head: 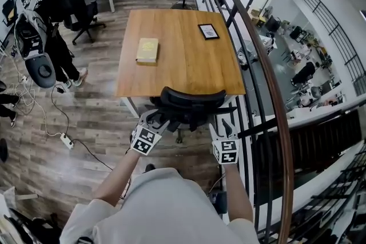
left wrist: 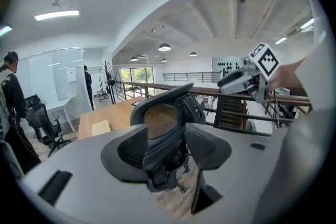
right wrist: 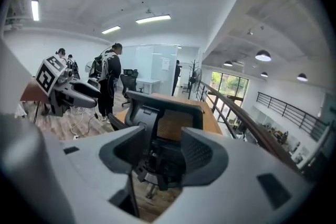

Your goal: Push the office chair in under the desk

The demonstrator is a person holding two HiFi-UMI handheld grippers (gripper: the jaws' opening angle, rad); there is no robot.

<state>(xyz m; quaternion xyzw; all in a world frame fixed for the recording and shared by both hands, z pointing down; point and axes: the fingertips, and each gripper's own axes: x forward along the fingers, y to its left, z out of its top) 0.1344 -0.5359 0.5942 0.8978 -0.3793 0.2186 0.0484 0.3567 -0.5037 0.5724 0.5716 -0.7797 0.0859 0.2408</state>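
Note:
A black mesh office chair (head: 191, 101) stands at the near edge of the wooden desk (head: 183, 66), its seat partly under the top and its backrest toward me. My left gripper (head: 155, 122) is at the backrest's left side and my right gripper (head: 222, 126) at its right side. In the left gripper view the jaws of the left gripper (left wrist: 173, 150) stand wide, with the backrest (left wrist: 163, 118) in the gap ahead of them. The right gripper (right wrist: 163, 153) also stands wide, with the chair's back (right wrist: 168, 120) framed between its jaws. I see no pad pressing on the chair.
A tan book (head: 147, 50) and a dark framed tablet (head: 208, 31) lie on the desk. A curved railing (head: 269, 83) runs close along the right. A person with a backpack (head: 43, 8) stands at the far left near other chairs; a power strip (head: 67, 140) and cables lie on the floor.

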